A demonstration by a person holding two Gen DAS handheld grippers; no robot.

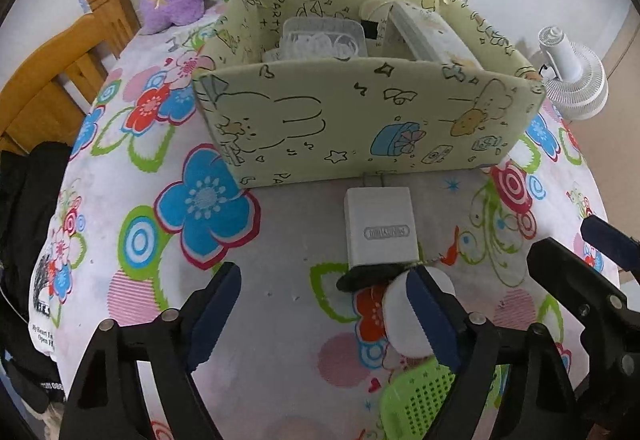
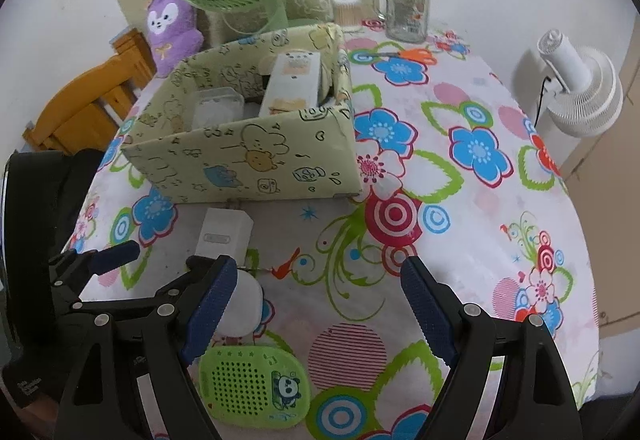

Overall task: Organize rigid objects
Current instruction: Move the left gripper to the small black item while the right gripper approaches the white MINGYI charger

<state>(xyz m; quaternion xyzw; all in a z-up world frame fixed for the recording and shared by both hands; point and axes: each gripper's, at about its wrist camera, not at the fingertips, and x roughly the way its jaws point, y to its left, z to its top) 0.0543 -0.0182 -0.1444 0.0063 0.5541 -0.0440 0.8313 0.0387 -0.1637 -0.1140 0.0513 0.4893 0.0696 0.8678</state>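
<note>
Hovering over the flowered tablecloth [image 1: 120,200], the left gripper [image 1: 324,308] and right gripper [image 2: 316,304] both stand with jaws apart and nothing clamped. A white charger [image 1: 380,226] lies on the cloth just near of the cartoon-printed storage box [image 1: 360,120], beyond the left gripper's fingertips. A small white round object [image 2: 246,306] sits beside the right gripper's left finger; whether they touch cannot be told. A green perforated case [image 2: 256,386] lies nearest, between the right gripper's fingers.
</note>
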